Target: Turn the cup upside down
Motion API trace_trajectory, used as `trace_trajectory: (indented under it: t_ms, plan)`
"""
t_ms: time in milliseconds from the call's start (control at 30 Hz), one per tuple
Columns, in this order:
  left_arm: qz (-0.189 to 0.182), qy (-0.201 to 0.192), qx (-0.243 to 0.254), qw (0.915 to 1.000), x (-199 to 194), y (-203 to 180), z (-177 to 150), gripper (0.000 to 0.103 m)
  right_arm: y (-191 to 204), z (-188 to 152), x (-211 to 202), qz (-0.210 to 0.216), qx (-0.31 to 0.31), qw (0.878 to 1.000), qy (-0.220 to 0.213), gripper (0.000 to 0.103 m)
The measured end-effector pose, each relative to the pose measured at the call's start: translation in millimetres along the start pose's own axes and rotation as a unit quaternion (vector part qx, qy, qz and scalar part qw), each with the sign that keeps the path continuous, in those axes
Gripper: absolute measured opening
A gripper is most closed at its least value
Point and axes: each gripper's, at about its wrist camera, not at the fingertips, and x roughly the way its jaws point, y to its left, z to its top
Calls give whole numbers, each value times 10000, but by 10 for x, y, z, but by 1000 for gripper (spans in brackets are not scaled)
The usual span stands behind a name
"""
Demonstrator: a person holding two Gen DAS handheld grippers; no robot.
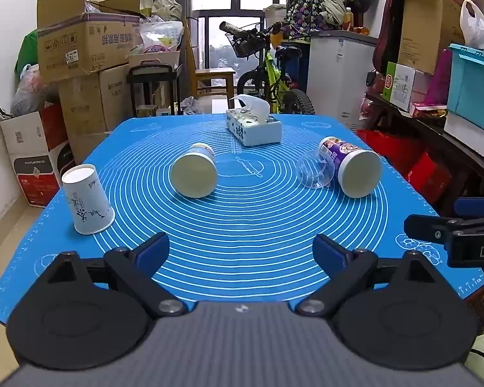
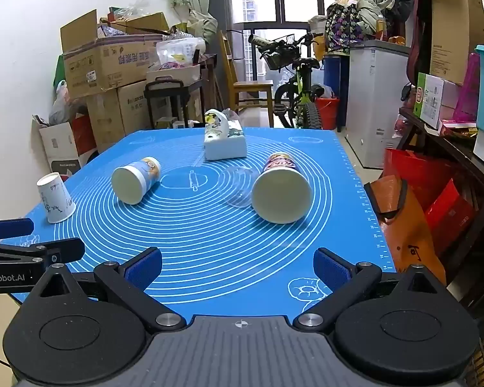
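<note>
A white paper cup (image 1: 87, 199) stands upside down at the mat's left edge; it also shows in the right wrist view (image 2: 55, 197). A blue-labelled cup (image 1: 195, 170) (image 2: 135, 179) lies on its side mid-mat. A purple-labelled cup (image 1: 353, 166) (image 2: 282, 188) lies on its side at the right, with a clear plastic cup (image 1: 315, 169) (image 2: 238, 188) on its side against it. My left gripper (image 1: 241, 251) is open and empty over the near mat. My right gripper (image 2: 238, 266) is open and empty, near the front edge.
A tissue box (image 1: 253, 125) (image 2: 224, 142) stands at the far middle of the blue mat (image 1: 242, 225). Cardboard boxes (image 1: 87, 48) stand left, a bicycle (image 1: 274, 74) behind, shelves and red bags (image 2: 435, 200) right.
</note>
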Motion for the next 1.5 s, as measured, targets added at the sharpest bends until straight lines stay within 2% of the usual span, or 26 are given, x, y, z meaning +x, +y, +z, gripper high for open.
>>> trace_trajectory:
  t_ms: [1500]
  plan:
    - [-31, 3, -8, 10000, -6, -11, 31, 95, -29, 1, 45, -87, 65, 9999, 41, 99]
